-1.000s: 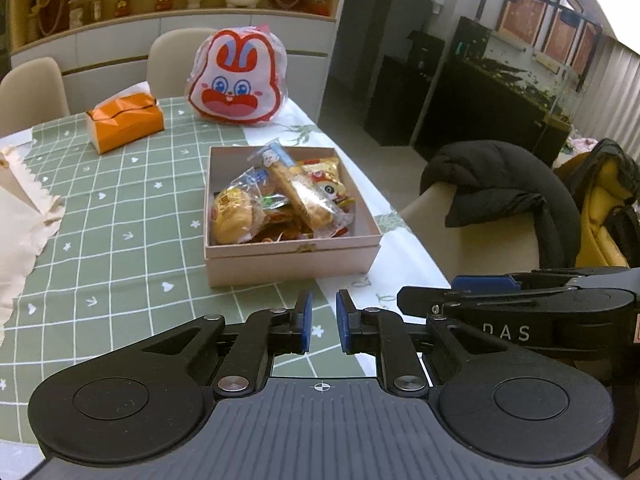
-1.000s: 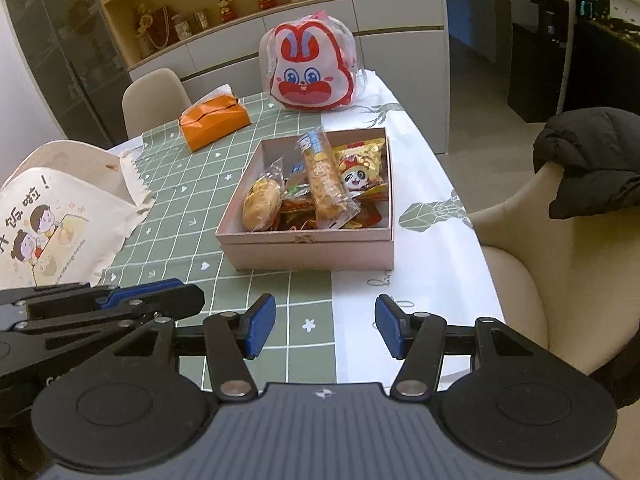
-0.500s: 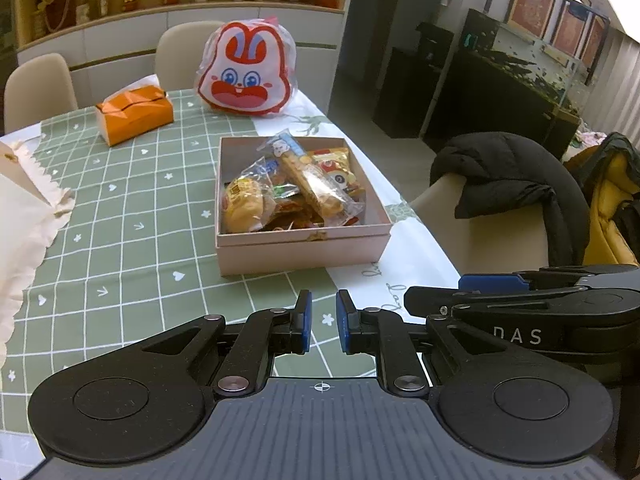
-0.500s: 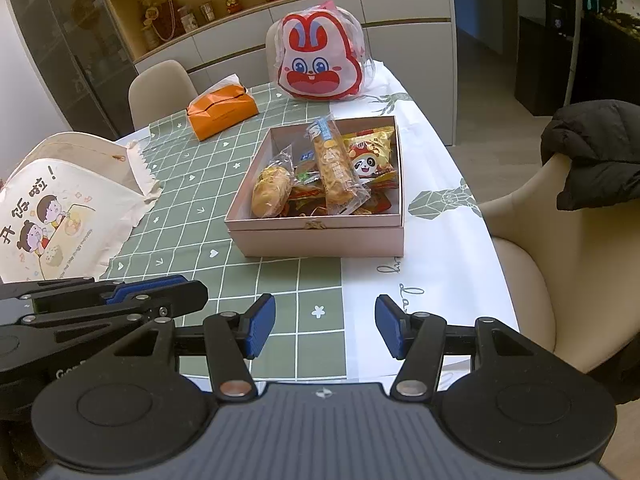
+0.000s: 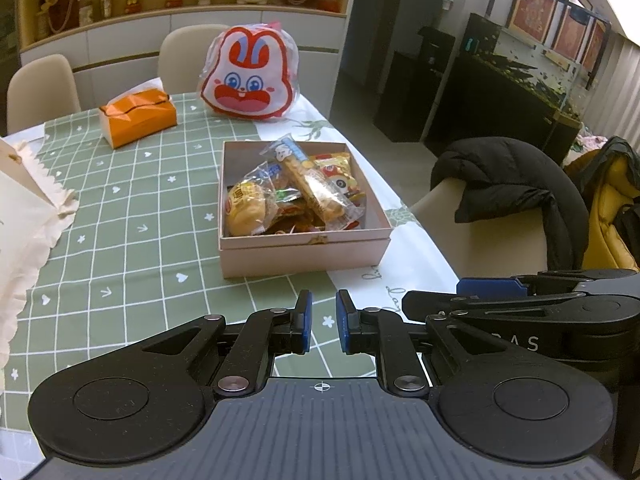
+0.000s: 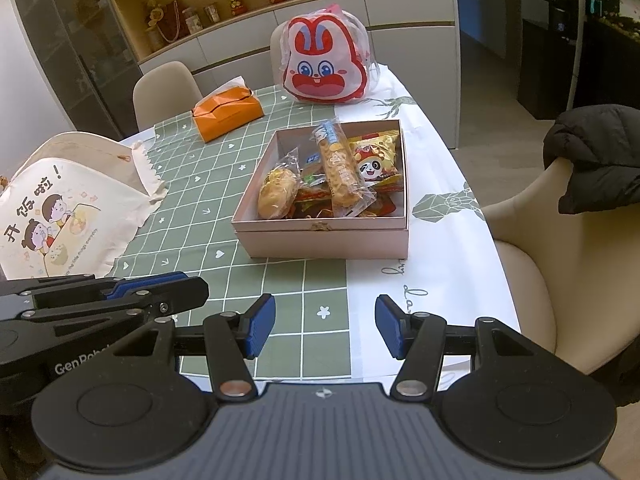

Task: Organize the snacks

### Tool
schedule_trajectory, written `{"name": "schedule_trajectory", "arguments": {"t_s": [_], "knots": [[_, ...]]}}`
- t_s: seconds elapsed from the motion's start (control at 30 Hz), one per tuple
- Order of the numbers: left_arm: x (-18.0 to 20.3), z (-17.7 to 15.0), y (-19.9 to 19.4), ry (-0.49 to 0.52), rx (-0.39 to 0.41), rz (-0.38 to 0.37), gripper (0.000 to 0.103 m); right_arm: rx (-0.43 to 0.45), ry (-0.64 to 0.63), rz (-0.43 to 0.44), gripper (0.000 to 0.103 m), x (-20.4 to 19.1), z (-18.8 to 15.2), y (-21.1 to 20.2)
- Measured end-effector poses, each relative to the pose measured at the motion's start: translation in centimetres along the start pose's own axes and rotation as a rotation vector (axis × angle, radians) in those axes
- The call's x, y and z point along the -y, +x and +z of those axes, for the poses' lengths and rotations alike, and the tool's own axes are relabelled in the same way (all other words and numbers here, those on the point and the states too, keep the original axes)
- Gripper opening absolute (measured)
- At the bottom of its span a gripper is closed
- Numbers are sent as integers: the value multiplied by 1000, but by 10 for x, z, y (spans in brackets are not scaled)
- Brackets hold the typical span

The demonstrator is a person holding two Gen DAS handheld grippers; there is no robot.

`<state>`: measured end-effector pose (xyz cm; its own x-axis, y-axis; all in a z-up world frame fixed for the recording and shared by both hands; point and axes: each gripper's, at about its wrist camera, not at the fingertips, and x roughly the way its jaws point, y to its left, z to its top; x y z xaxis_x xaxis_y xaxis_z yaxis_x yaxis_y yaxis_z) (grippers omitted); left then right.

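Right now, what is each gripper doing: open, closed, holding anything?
Left gripper: closed, nothing between its pads, short of the snack box.
Right gripper: open, empty, also short of the box.

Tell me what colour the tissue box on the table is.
Orange tissue box, clearest in the right wrist view.

The bench (image 6: 208, 216) lies bare between its near edge and the snack box (image 6: 328, 240) — room to come in low from the front. The box is open-topped, so the packets (image 6: 340, 168) can be reached from above. Left of it a cloth bag (image 6: 64, 216) crowds the near-left part; toward the far edge stand an orange tissue box (image 6: 228, 114) and a rabbit bag (image 6: 324, 68). A chair (image 6: 560, 248) with a black jacket (image 6: 600, 156) hems the right edge.
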<state>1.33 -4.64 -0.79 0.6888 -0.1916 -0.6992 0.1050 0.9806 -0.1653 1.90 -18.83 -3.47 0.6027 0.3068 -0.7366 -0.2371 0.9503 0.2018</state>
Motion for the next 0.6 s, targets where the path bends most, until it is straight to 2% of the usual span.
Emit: {"name": "schedule_trajectory", "arguments": {"t_s": [0.6], "knots": [[-1,-1,0,-7,-10,-12,17,-3,-6,1,56,-1,0,0]]}}
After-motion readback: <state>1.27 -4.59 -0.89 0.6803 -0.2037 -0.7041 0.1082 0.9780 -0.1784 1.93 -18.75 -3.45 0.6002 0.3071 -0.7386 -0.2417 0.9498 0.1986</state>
